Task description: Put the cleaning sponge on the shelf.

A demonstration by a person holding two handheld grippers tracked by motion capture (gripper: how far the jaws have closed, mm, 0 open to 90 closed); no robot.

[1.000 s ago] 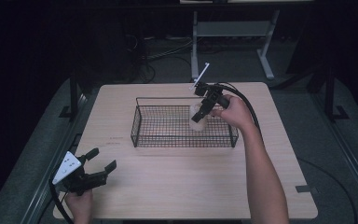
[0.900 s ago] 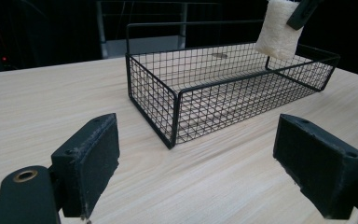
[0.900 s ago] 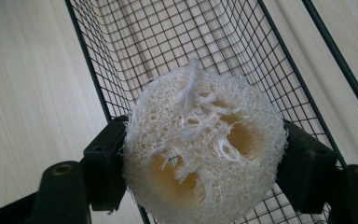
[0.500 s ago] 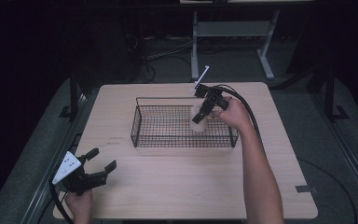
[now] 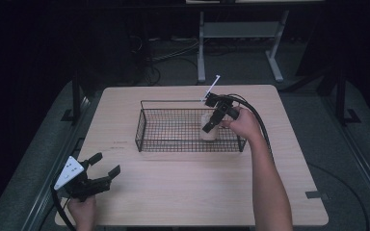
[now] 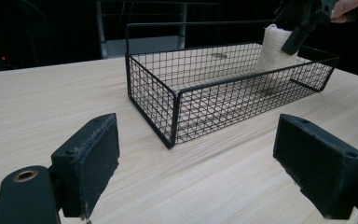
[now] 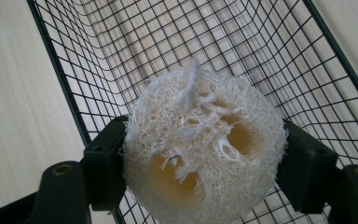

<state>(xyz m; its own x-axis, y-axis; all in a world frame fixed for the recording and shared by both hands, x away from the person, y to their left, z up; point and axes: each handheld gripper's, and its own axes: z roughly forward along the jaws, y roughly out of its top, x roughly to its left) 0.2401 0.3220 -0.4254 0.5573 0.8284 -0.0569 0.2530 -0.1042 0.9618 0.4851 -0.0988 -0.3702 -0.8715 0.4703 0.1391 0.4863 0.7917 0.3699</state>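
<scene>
Right hand-held gripper [image 5: 211,123] tilted down into wire basket [image 5: 144,126], pinching loofah [image 7: 203,144]; left hand-held gripper [image 5: 102,171] spread, low over table [image 5: 183,192].

Lower part of the loofah [image 7: 204,149] cut off by the right gripper view's bottom edge.

A light wood-grain tabletop [image 5: 183,192] fills the centre of the frame, its corners rounded, standing on a dark floor. A black wire basket [image 5: 149,130] sits directly on it, just above the middle and toward the far edge. The near half of the tabletop, at lower centre, lies bare.
</scene>
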